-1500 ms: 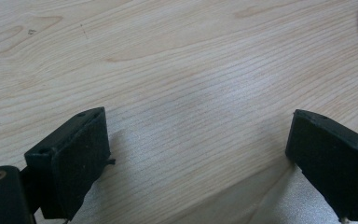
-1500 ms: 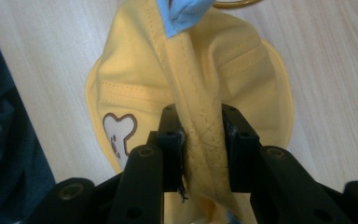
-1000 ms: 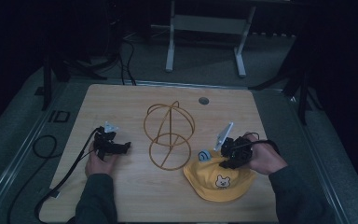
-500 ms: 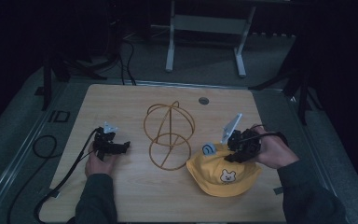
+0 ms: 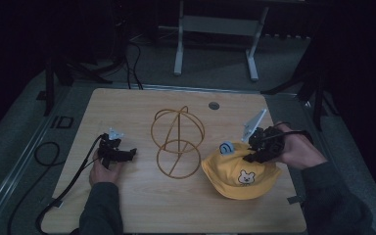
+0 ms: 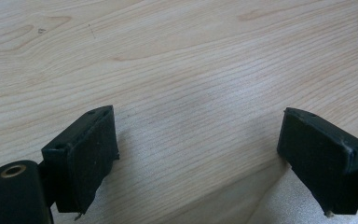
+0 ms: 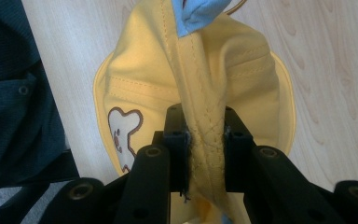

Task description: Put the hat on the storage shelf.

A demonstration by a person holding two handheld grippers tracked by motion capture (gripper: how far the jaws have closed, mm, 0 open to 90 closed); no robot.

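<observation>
Two grippers work over a pale wooden table (image 5: 142, 210), each held in a hand of a person whose dark sleeves enter from the six o'clock edge of the high view. The right gripper (image 5: 252, 152), at about four o'clock from the table's middle, has its jaws pinched tight on a fold of the yellow hat (image 5: 240, 175). In the right gripper view the two black pads (image 7: 175, 140) squeeze a stitched ridge of yellow cloth between them, and the fabric rises in a peak toward twelve o'clock, where a light blue tab (image 7: 200, 14) sits at the top. The hat's brim spreads on the wood below, and a white bear patch (image 7: 123, 135) with a brown outline shows at nine o'clock of the clamped fold. In the high view the hat lies at the table's four o'clock corner region, its crown drawn up toward the gripper, the bear patch facing six o'clock.

The left gripper (image 5: 120, 152) rests at about eight o'clock from the table's middle, well apart from the hat. Its jaws stand wide apart in the left gripper view, with nothing but bare wood between them.

Between the two grippers, near the table's centre, stands a golden wire frame (image 5: 177, 142) of rings, just beside the hat at its nine o'clock.
</observation>
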